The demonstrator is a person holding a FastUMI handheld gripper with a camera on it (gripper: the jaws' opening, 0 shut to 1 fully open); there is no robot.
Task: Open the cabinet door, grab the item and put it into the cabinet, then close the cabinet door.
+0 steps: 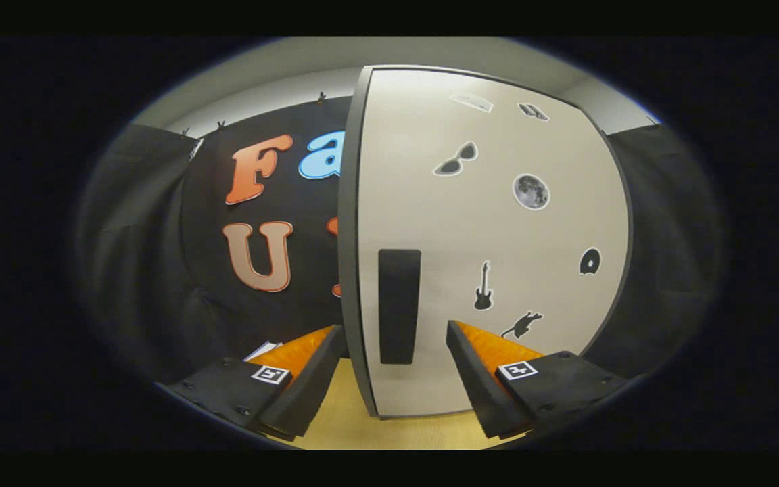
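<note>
Gripper view: the gripper (389, 368), spread wide and empty, straddles the cabinet door (498, 237) handle (399, 306) and may slip off its edge

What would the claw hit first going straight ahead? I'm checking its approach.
Probably the black rectangular handle on the white sticker-covered cabinet door, which lies ahead between the open claw fingers; the depth is unclear.

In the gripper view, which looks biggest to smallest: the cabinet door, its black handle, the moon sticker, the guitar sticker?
1. Pale cabinet door, largest by far.
2. Black upright handle, which lies ahead between the open gripper fingers.
3. Round grey moon sticker and black guitar sticker: too close to rank; the guitar is taller, the moon wider.
</note>
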